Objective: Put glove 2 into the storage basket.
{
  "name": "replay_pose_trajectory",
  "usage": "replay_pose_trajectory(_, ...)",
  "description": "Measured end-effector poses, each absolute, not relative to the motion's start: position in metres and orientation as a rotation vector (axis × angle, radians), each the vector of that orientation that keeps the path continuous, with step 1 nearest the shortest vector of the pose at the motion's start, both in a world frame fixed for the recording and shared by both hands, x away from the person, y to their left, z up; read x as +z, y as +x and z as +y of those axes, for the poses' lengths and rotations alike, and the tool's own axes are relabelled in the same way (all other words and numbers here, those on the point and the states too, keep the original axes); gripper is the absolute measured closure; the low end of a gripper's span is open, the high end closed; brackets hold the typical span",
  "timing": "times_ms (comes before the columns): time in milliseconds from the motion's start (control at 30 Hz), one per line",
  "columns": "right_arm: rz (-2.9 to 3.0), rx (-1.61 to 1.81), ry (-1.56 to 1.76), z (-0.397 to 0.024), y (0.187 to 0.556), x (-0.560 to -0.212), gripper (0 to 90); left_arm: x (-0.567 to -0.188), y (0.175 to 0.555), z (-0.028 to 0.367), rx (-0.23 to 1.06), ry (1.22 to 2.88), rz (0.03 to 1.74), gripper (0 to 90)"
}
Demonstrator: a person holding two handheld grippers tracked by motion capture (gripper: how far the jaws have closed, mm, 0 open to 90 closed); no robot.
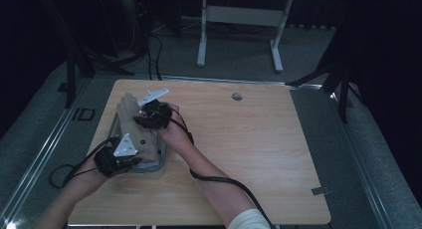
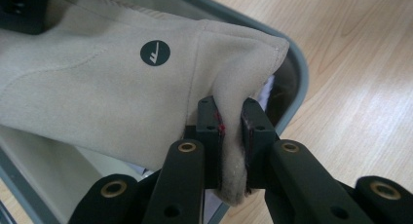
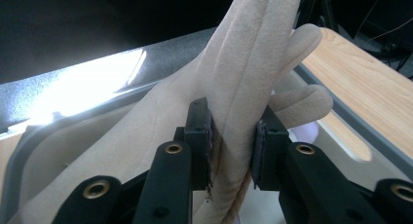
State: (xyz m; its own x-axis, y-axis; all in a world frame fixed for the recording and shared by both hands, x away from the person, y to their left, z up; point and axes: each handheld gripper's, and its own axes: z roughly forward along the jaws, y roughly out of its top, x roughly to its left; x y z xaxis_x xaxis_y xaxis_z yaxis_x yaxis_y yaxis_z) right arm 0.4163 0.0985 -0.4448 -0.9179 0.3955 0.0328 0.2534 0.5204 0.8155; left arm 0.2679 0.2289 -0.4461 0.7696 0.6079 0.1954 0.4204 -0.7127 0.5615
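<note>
Wooden bench, dark room behind. Near its left edge, left gripper jaws clamped on cuff corner of beige glove, held above grey tray. Farther in, right gripper jaws closed on the glove's finger part.

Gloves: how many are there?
1 visible: a beige glove over the grey tray, cuff in the left gripper, fingers in the right gripper. A second may hide beneath.
</note>
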Motion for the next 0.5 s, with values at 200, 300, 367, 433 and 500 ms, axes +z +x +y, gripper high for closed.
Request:
replay_pose_trajectory(200, 2.633, 1.288, 0.568, 0.107, 0.422, -0.462, 72.9, -0.457, 0.274, 0.231, 0.469, 2.47, 0.781, 81.4)
replay_pose_trajectory(300, 2.653, 1.263, 0.594, 0.107, 0.426, -0.473, 72.7, -0.461, 0.278, 0.23, 0.451, 2.477, 0.787, 81.4)
replay_pose_trajectory(367, 2.657, 1.261, 0.603, 0.106, 0.428, -0.479, 72.4, -0.464, 0.279, 0.229, 0.44, 2.478, 0.797, 81.4)
replay_pose_trajectory(433, 2.673, 1.253, 0.617, 0.105, 0.431, -0.484, 71.5, -0.467, 0.281, 0.228, 0.429, 2.486, 0.799, 81.4)
replay_pose_trajectory(500, 2.679, 1.254, 0.63, 0.104, 0.433, -0.486, 70.4, -0.469, 0.283, 0.228, 0.418, 2.484, 0.804, 81.3)
